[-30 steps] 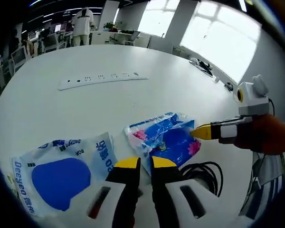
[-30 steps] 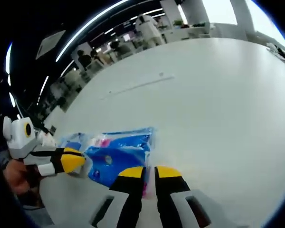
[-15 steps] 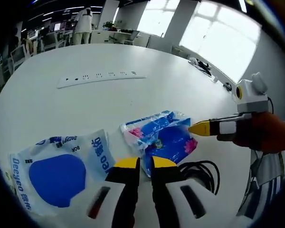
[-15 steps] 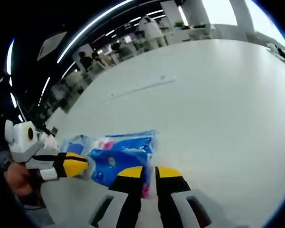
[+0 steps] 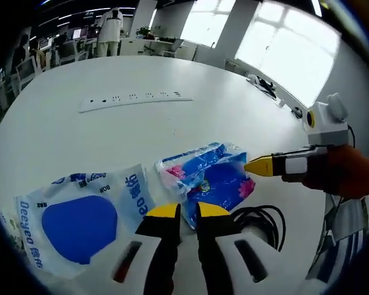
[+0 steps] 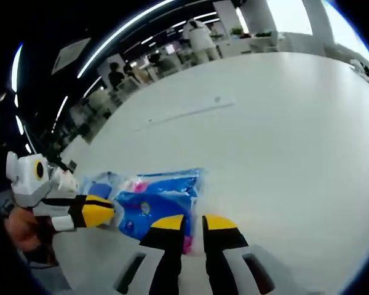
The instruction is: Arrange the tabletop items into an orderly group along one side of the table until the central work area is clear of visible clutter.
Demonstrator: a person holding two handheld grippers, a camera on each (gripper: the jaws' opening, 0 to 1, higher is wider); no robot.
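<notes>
In the left gripper view, the left gripper (image 5: 181, 212) is seen at the bottom centre with its yellow-tipped jaws nearly together and nothing between them; the blue floral packet (image 5: 209, 178) lies just above those tips, its long axis slanting from lower left to upper right of the frame. The right gripper (image 5: 253, 166) reaches in from the right edge, its closed tip touching or just beside the packet's right end, though whether film is pinched cannot be told. In the right gripper view, the packet (image 6: 157, 203) sits directly above and left of the right gripper (image 6: 194, 222), so both grippers are judged about equally near. A larger white-and-blue pouch (image 5: 80, 218) rests at lower left, just beside the packet, and a black cable (image 5: 267, 222) coils at lower right. A white power strip (image 5: 135, 100) lies well apart in the upper half on the white table (image 5: 246, 123), in an open office with bright windows.
</notes>
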